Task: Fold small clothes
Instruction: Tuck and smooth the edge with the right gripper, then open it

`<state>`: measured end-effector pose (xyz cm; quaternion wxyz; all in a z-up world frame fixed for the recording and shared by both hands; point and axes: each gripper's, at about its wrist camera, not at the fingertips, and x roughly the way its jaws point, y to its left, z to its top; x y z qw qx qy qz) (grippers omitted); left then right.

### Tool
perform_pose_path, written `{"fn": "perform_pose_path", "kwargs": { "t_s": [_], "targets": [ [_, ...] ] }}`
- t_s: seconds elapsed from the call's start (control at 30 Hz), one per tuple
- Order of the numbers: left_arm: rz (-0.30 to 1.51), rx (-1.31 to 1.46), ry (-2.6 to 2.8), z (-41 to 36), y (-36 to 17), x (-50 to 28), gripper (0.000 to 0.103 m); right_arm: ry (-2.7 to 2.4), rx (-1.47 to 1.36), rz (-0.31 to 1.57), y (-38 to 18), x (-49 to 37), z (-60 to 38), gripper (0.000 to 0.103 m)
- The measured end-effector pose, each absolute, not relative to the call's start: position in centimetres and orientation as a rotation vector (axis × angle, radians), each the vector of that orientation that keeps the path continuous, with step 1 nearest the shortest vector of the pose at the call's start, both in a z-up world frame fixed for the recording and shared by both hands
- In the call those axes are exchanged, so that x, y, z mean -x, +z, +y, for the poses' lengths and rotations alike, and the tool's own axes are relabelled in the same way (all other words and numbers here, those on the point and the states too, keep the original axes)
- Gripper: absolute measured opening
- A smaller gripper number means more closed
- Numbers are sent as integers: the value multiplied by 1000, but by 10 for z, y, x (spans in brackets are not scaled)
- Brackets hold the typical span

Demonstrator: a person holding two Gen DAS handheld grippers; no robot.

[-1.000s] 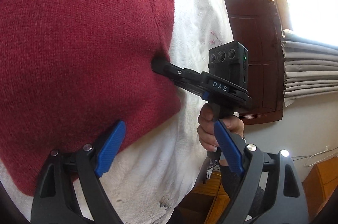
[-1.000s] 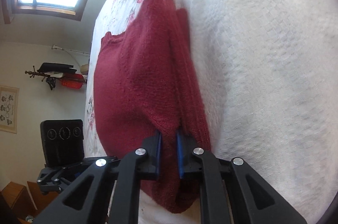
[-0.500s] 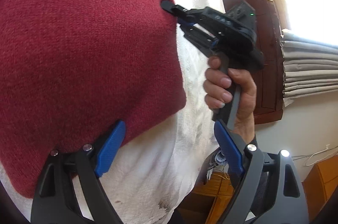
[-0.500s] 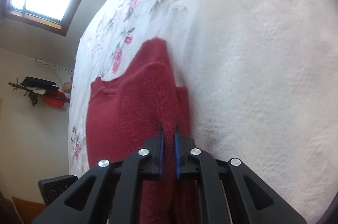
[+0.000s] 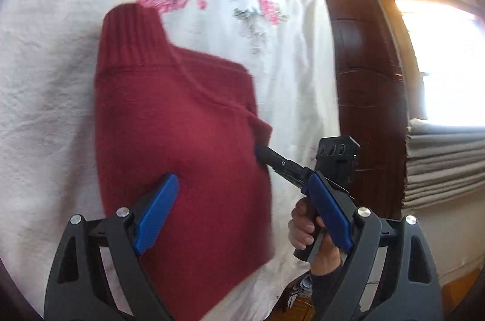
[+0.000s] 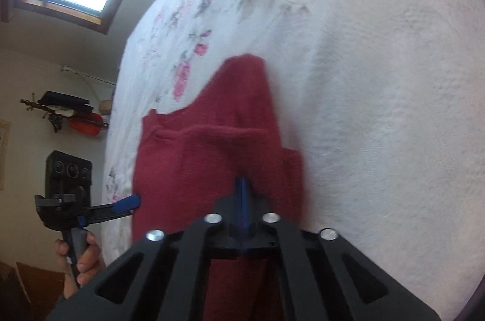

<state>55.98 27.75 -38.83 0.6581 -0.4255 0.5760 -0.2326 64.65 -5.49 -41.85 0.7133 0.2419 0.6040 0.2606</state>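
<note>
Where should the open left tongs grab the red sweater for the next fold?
Probably the near bottom hem of the red sweater, on the left corner. It lies flat on the bedspread, so slide one finger under the hem edge from the near side. The left tongs are open over it already; the right tongs pinch the opposite edge.

The right gripper (image 6: pixel 243 187) pinches a fold of the red sweater (image 6: pixel 194 157) on the white bedspread (image 6: pixel 379 109); the left gripper (image 6: pixel 127 203) sits at its edge.
</note>
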Motion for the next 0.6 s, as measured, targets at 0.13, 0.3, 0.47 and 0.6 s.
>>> {"fn": "perform_pose_path", "kwargs": {
  "t_s": [0.13,0.3,0.47,0.6],
  "targets": [
    [1275,905,-530,279,-372,-554,79,588,-547,1298,-399,-634,-65,0],
    [1209,794,-703,262,-336,-498,84,815,-494,1267,-361,-572,-51,4],
    [1313,747,-614,243,-380,-490,79,718,-442,1354,-405,-567,-57,0],
    [1172,869,-643,267,-341,-459,90,754,-466,1283,-361,-545,-66,6]
  ]
}}
